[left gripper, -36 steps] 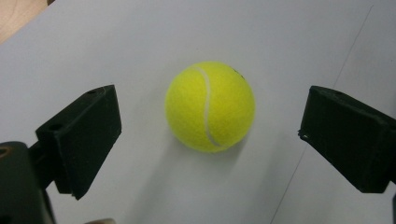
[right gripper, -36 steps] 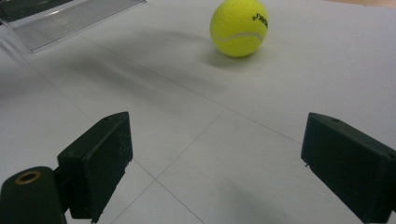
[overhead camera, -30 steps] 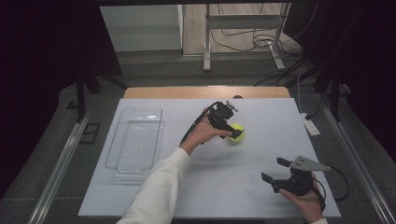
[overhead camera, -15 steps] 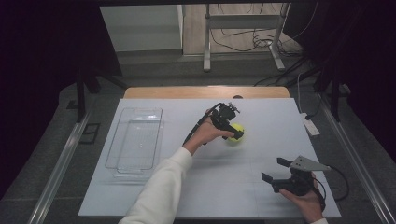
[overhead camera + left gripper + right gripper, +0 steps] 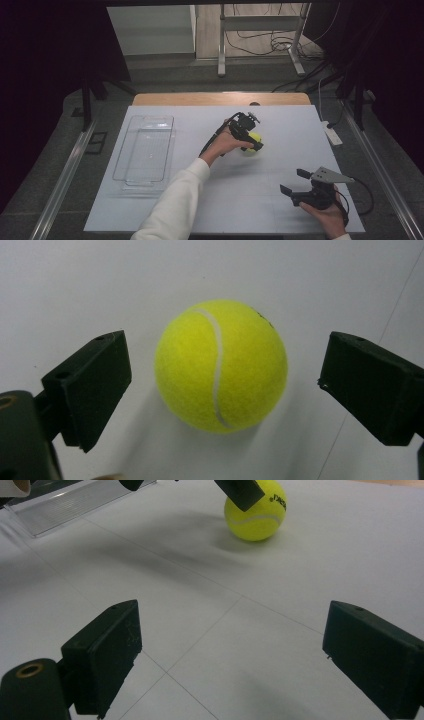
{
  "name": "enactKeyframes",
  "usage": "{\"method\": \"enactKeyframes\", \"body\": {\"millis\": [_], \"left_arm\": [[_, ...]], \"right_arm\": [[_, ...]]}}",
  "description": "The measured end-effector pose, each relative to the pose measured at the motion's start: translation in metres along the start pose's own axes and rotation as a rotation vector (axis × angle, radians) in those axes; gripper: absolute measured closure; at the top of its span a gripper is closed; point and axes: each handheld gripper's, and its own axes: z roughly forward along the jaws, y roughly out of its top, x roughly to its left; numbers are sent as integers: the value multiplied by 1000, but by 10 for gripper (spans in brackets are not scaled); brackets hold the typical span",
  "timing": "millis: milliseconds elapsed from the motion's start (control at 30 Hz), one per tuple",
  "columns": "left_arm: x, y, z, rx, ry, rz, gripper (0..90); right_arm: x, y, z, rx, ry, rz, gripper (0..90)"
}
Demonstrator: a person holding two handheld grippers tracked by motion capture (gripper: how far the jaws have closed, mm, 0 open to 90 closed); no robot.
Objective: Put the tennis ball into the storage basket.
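A yellow tennis ball (image 5: 254, 144) rests on the white table sheet (image 5: 175, 210), right of centre. My left gripper (image 5: 248, 134) hovers just over it, held by a hand in a white sleeve. In the left gripper view the ball (image 5: 221, 365) lies between the two black jaws, with a gap on each side, so the left gripper (image 5: 225, 385) is open and not touching it. My right gripper (image 5: 295, 181) is near the front right of the table, open and holding nothing. The right gripper view looks across bare sheet toward the ball (image 5: 256, 511).
A clear plastic tray (image 5: 146, 150) lies on the left side of the sheet, and its edge (image 5: 65, 505) shows in the right gripper view. A white power strip (image 5: 331, 134) sits at the table's right edge. Metal rails run along both sides.
The left gripper has edged slightly right and down toward the ball. The ball and the right gripper have stayed where they were.
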Motion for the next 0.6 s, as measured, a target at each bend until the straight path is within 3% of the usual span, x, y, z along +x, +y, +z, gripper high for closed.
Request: {"method": "enactKeyframes", "body": {"millis": [200,433,600], "left_arm": [[-1,-1,6,27,-13,-17,93],[-1,-1,8,42,5,-20,250],[-2,-2,8,41,9,-8,269]], "right_arm": [[0,0,0,1,0,0,90],[0,0,0,1,-1,-1,90],[0,0,0,1,-1,1,91]]}}
